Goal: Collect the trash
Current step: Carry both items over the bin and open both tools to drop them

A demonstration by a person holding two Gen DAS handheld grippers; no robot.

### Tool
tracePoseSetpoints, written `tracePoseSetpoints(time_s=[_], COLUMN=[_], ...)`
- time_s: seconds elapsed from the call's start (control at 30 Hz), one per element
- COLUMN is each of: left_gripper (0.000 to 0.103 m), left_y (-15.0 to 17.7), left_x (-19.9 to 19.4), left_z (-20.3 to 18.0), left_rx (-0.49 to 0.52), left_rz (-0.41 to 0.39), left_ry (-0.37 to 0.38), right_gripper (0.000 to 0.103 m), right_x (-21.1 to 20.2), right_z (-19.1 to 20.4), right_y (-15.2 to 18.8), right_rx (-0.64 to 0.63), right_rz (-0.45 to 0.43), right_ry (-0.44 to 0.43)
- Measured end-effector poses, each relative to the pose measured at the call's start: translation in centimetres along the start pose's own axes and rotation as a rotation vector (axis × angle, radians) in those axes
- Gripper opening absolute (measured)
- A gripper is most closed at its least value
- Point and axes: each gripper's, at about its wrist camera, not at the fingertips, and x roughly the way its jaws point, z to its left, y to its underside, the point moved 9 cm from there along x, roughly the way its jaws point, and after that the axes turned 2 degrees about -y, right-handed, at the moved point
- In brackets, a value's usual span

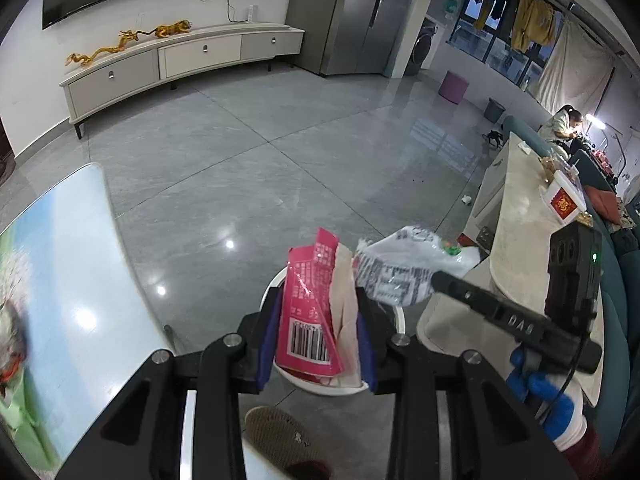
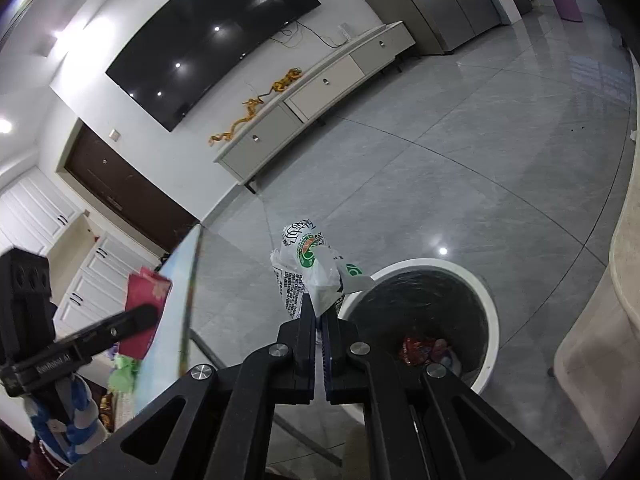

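Observation:
My left gripper [image 1: 318, 320] is shut on a pink snack wrapper [image 1: 310, 304] with a barcode and holds it over a white round trash bin [image 1: 276, 280], mostly hidden behind the wrapper. My right gripper [image 2: 318, 312] is shut on a white printed plastic bag [image 2: 306, 268] with a green and orange logo, just left of the bin's rim [image 2: 490, 300]. The bin has a dark liner and red wrappers [image 2: 418, 350] at its bottom. The bag [image 1: 404, 268] and the right gripper's finger [image 1: 480, 300] show in the left wrist view. The pink wrapper [image 2: 144, 308] and the left gripper's finger [image 2: 132, 320] show in the right wrist view.
A glass-topped table [image 1: 68, 280] with a sky picture is on the left. A beige counter [image 1: 524, 248] with a red and white box stands on the right. A small white scrap [image 1: 466, 200] lies on the grey tile floor. A TV cabinet [image 1: 180, 60] is far back.

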Motion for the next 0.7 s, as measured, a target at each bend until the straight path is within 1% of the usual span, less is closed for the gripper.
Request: tracePoseSetpoints(time_s=[0.2, 0.3, 0.37, 0.4, 0.43, 0.5, 0.6, 0.63, 0.67, 0.7], left_gripper=[0.033, 0.033, 0.035, 0.040, 0.049, 0.061, 0.062, 0.062, 0.062, 0.062], left_y=[-0.9, -1.1, -1.4, -1.5, -1.6, -1.8, -1.9, -1.8, -1.8, -1.7], left_x=[2.8, 4.2, 5.0, 5.3, 5.6, 5.9, 6.1, 6.1, 6.0, 6.0], left_z=[-1.0, -1.0, -1.0, -1.0, -1.1, -1.1, -1.4, -1.5, -1.5, -1.5], left_rx=[-0.002, -0.024, -0.041, -0.051, -0.062, -0.078, -0.081, -0.078, -0.075, -0.072], left_rz=[0.020, 0.039, 0.053, 0.059, 0.064, 0.063, 0.069, 0.070, 0.070, 0.071], left_ry=[-0.015, 0.000, 0.013, 0.021, 0.029, 0.041, 0.052, 0.054, 0.054, 0.053], right_gripper=[0.004, 0.004, 0.006, 0.006, 0.006, 0.006, 0.010, 0.021, 0.036, 0.042], right_x=[1.9, 2.8, 3.3, 3.6, 3.9, 4.5, 4.7, 4.6, 4.5, 4.3], right_z=[-1.8, -2.4, -2.7, -3.1, -3.6, -4.3, -5.2, -5.5, -5.5, -5.7], right_y=[-0.3, -0.2, 0.0, 0.2, 0.3, 0.7, 1.4, 1.6, 1.6, 1.7], right_rx=[0.009, 0.013, 0.014, 0.015, 0.016, 0.022, 0.044, 0.053, 0.059, 0.063], right_rz=[0.024, 0.038, 0.050, 0.059, 0.069, 0.087, 0.103, 0.103, 0.100, 0.097], right_ry=[0.044, 0.067, 0.082, 0.092, 0.102, 0.116, 0.131, 0.134, 0.136, 0.137])
